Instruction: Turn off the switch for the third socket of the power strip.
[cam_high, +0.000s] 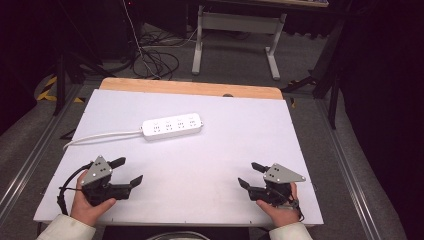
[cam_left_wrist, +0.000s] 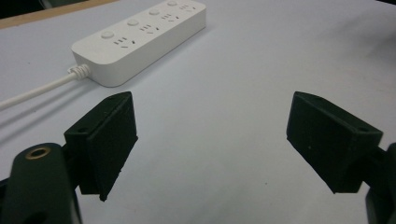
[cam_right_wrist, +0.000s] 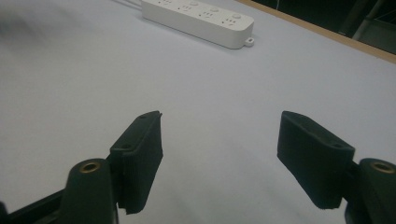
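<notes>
A white power strip (cam_high: 172, 126) lies across the middle of the white table (cam_high: 220, 150), its white cord (cam_high: 95, 136) running off to the left. My left gripper (cam_high: 127, 171) rests near the front left edge, held in a hand, jaws wide apart and empty. In the left gripper view the power strip (cam_left_wrist: 140, 39) sits ahead and to the left of my left gripper (cam_left_wrist: 212, 140). My right gripper (cam_high: 251, 175) rests near the front right edge, also open and empty. From my right gripper (cam_right_wrist: 219, 156) the power strip (cam_right_wrist: 198, 21) lies far ahead.
A wooden strip (cam_high: 190, 88) borders the table's far edge. Beyond it stand a desk frame (cam_high: 235, 40) and loose cables (cam_high: 155, 60) on the floor. Metal rails (cam_high: 345, 160) run along both sides of the table.
</notes>
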